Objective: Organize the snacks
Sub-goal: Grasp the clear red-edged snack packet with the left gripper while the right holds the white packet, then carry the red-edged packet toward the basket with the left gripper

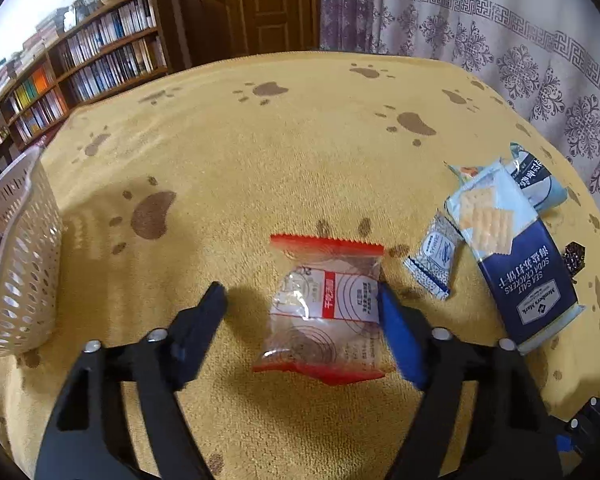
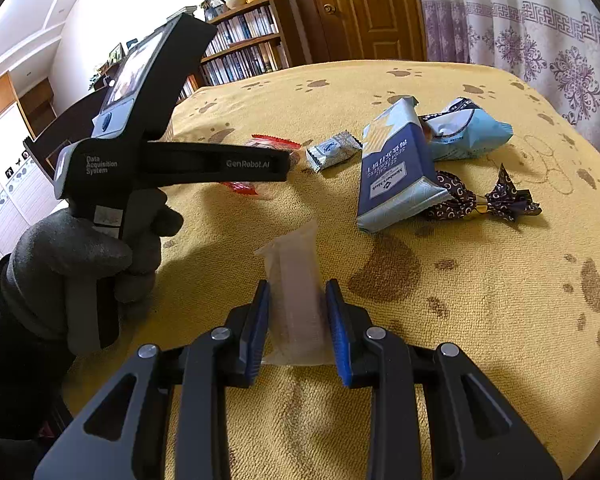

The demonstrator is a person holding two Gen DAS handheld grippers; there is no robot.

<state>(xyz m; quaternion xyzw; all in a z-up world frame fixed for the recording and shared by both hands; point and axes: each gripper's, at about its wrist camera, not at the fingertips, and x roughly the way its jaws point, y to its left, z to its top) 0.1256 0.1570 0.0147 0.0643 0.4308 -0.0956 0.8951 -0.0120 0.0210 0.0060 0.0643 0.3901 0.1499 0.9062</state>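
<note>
My right gripper pinched a pale translucent packet, lifted or resting I couldn't tell. My left gripper hung spread around the red-edged snack, not yet closed. Farther off, the cracker pack and small sachet lay unsorted; the white basket waited at left, contents hidden.

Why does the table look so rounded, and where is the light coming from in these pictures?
Both views come through fisheye lenses, so the table bulges and the corners go black. Left wrist view: the left gripper casts a soft shadow beside the red packet. Right wrist view: the white wall behind the bookshelf is washed out, and the clear packet looks hazy.
</note>
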